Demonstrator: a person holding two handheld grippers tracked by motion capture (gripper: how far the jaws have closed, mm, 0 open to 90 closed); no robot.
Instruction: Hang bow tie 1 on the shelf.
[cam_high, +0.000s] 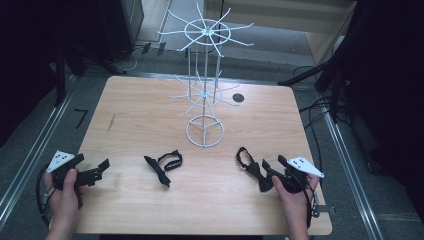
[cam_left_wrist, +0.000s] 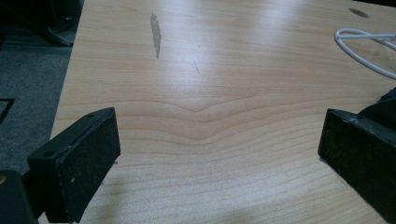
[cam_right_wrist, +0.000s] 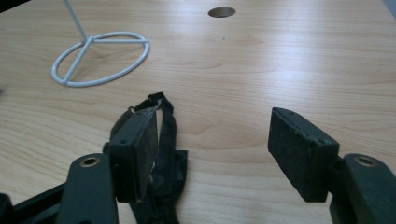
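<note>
High view: a white wire stand (cam_high: 204, 85) rises at the desk's (cam_high: 150, 110) twelve o'clock side; one black strap (cam_high: 163, 168) lies at six o'clock, another strap (cam_high: 248, 162) at four, just ahead of the right gripper (cam_high: 265, 175); the left gripper (cam_high: 97, 172) waits at eight, near the edge, bare wood ahead. Left gripper view: jaws wide, nothing between. Right gripper view: jaws wide, the left one over the strap (cam_right_wrist: 166, 158); likely a pickup, so centre the strap between them before closing; open room toward one o'clock.
</note>
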